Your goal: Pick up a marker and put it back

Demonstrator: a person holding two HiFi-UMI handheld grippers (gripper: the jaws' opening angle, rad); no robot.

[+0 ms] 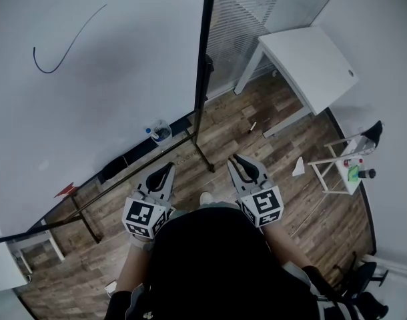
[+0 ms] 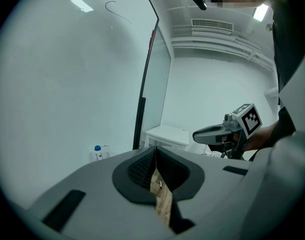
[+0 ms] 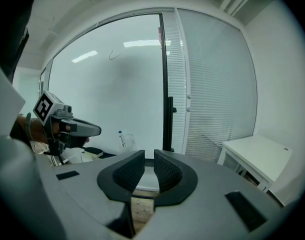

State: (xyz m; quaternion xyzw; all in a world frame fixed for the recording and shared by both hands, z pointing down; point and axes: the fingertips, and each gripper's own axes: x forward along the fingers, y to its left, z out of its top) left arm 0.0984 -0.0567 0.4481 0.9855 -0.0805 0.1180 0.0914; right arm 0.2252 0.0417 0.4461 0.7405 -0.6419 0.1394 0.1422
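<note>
Wooden floor (image 1: 277, 152) holds the marker (image 1: 252, 127), lying to the right of the whiteboard (image 1: 90, 79), well apart from both claws. In front of the whiteboard, the left claw (image 1: 168, 169) is pinched tip to tip on nothing. The right claw (image 1: 236, 159) gapes narrowly, empty.

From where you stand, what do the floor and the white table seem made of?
Floor: wood or wood-look laminate, matte; plank seams and grain show. White table: smooth, evenly white top and legs, perhaps painted wood or laminate; unclear which.
</note>
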